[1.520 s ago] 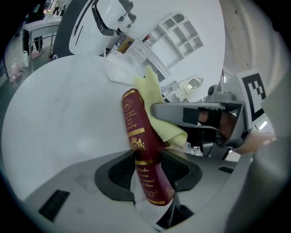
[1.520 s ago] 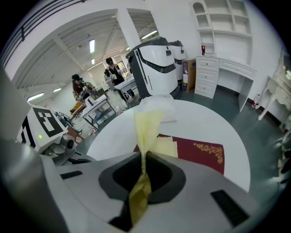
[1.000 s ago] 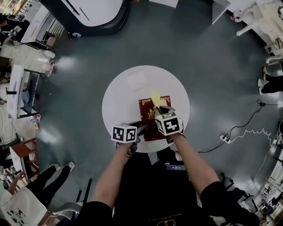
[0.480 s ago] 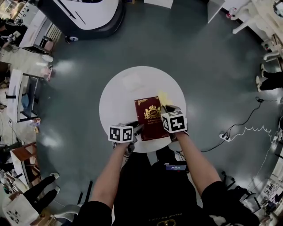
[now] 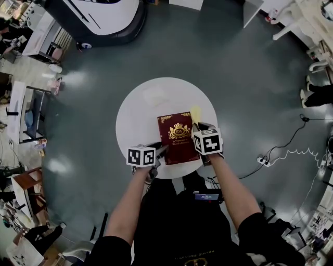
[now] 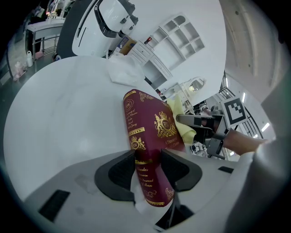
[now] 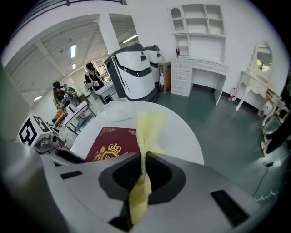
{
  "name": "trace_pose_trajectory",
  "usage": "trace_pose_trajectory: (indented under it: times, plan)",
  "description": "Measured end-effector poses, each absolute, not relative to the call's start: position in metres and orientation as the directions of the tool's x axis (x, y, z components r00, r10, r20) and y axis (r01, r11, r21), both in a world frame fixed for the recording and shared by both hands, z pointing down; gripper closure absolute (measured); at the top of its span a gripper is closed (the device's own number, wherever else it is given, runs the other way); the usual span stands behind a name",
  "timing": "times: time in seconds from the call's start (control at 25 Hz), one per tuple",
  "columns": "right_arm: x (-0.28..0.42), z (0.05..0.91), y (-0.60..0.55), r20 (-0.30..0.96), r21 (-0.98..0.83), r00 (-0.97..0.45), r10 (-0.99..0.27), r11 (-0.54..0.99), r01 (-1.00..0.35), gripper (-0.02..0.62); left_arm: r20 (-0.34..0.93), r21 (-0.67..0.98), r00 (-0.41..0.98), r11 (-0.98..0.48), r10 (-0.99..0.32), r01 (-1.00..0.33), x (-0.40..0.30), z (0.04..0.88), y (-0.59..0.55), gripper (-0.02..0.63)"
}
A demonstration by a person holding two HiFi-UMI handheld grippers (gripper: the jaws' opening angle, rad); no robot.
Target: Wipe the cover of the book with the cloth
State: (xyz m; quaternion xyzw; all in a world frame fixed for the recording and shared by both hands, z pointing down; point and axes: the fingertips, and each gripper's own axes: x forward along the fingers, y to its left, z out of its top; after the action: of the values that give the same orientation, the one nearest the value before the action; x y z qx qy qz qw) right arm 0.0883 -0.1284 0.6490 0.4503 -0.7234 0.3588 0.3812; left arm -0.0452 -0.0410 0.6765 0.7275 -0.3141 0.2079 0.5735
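Observation:
A dark red book [image 5: 177, 137] with gold print lies on the round white table [image 5: 138, 111]. My left gripper [image 5: 160, 151] is shut on the book's near-left edge; in the left gripper view the spine [image 6: 144, 170] sits clamped between the jaws. My right gripper [image 5: 200, 126] is shut on a yellow cloth [image 5: 196, 112], which sticks up beside the book's right edge. In the right gripper view the cloth [image 7: 148, 129] stands pinched between the jaws, with the book's cover [image 7: 111, 144] to its left.
A white crumpled sheet [image 5: 155, 96] lies at the table's far side. A large white machine [image 5: 99, 15] stands beyond the table at the far left, white furniture [image 5: 307, 21] at the far right. A cable [image 5: 281, 150] runs over the floor on the right.
My right gripper has carried the yellow cloth rightward off the book's cover to its right edge, so the whole cover shows. The left gripper keeps its hold on the book.

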Motion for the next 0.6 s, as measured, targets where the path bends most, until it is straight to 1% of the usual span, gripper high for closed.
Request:
trace_pose_trajectory:
  times: [0.2,0.36,0.6]
  plan:
    - [0.074,0.636,-0.127,0.858,-0.186,-0.33,-0.394,0.36,-0.914,0.515,0.659,0.706,0.718,-0.146,-0.222,-0.693,-0.045,0.676,-0.041,0.428]
    - [0.047,0.625,-0.124,0.838,-0.205,-0.377,-0.393,0.414,-0.887,0.517,0.654,0.71,0.722,-0.147,-0.226,-0.689,-0.044,0.675,-0.041,0.43]
    - [-0.002,0.62,-0.112,0.823,-0.254,-0.454,-0.342,0.494,-0.831,0.516,0.646,0.717,0.728,-0.144,-0.231,-0.682,-0.043,0.674,-0.041,0.431]
